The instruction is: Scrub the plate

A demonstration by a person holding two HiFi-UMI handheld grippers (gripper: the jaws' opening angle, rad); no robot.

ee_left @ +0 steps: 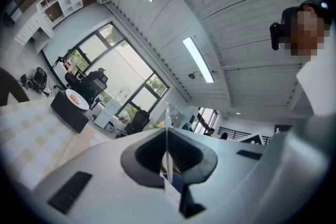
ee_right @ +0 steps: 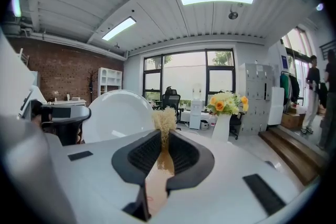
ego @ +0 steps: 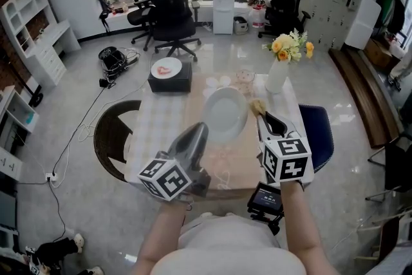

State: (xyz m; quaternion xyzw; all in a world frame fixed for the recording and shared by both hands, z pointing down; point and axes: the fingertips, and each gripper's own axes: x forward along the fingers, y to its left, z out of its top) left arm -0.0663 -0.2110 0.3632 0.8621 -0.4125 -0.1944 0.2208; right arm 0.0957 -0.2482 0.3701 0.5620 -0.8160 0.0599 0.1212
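Observation:
A white plate [ego: 225,114] is held up above the table, and my left gripper [ego: 198,136] is shut on its near left rim. In the left gripper view the plate [ee_left: 167,128] shows edge-on as a thin white line between the jaws of that gripper [ee_left: 168,157]. My right gripper [ego: 266,118] is shut on the wooden handle of a scrub brush [ego: 259,106], whose pale bristles sit just at the plate's right edge. The right gripper view shows the brush [ee_right: 164,122] standing up from the gripper [ee_right: 164,157], with the plate [ee_right: 118,115] to its left.
The table [ego: 158,132] carries a checked cloth and a tan runner. At its far end stand a black box [ego: 170,80] with a small plate on top, two small dishes [ego: 244,77] and a white vase of yellow flowers [ego: 278,74]. A dark chair [ego: 111,135] stands to the left and a blue chair [ego: 320,129] to the right.

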